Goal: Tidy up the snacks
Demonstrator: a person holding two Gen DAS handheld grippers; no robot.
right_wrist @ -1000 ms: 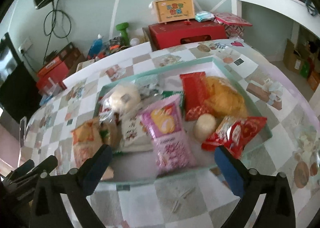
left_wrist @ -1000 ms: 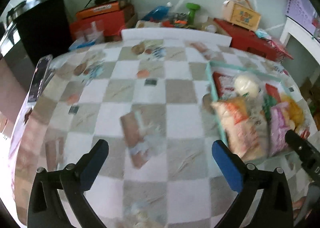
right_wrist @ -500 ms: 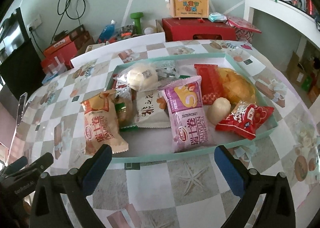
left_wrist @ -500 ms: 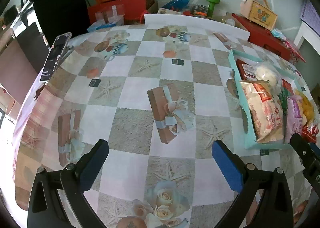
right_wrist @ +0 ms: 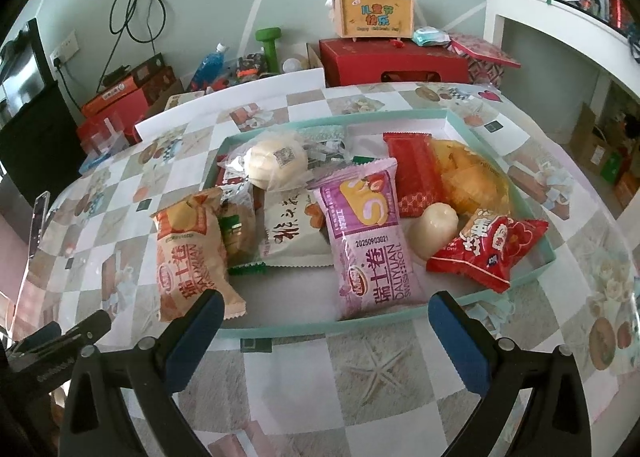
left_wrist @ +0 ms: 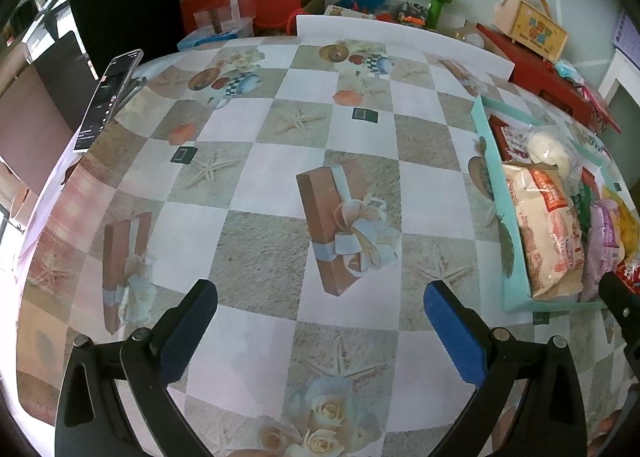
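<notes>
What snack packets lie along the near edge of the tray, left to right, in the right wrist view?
Orange-and-cream swiss roll packet hanging over the teal tray's left rim → white packet with black brush lettering → pink-purple swiss roll packet → pale cream wrapped bun → red crinkled snack packet.

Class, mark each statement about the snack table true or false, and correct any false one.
1. Both grippers are open and empty. True: left gripper, right gripper.
2. The purple packet lies outside the tray. False: it lies inside.
3. The orange packet hangs over the tray's left edge. True.
4. The green dumbbell lies in the tray. False: it stands beyond the table.
5. A phone leans at the table's far left edge. True.
</notes>
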